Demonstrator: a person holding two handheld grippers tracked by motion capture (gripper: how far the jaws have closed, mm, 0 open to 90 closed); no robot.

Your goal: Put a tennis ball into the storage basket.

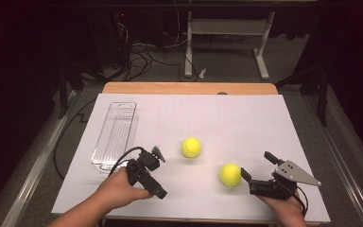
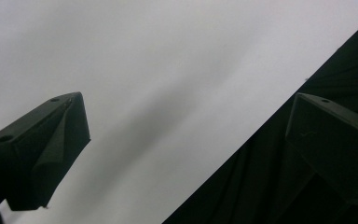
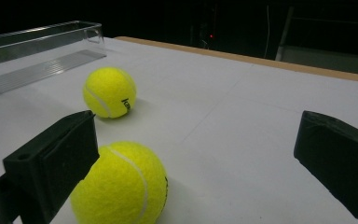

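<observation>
A yellow tennis ball point(image 1: 230, 174) sits near the front edge of the white tabletop point(image 1: 246, 118), toward its right corner, as I bring my right gripper point(image 1: 256, 169) up beside it. The jaws stand wide apart and hold nothing; in the right gripper view one jaw is just beside the ball point(image 3: 121, 184), perhaps touching its felt, while the other is well off to the far side. I judge the ball light, springy and fuzzy enough to grip well, but quick to roll on this smooth sheet, so I would close across its widest part, one jaw on each side. A second tennis ball point(image 1: 191, 147) rests near the middle of the tabletop, apart from the first. My left gripper point(image 1: 157, 172) hovers near the front edge toward the left, jaws spread and empty, pointed at bare sheet by the table's rim. A clear plastic tray point(image 1: 115, 135) lies along the left edge. Beyond the wooden back edge point(image 1: 189, 88), the room is dark, with cables point(image 1: 142, 56) on the floor and a white table frame point(image 1: 227, 33).
</observation>
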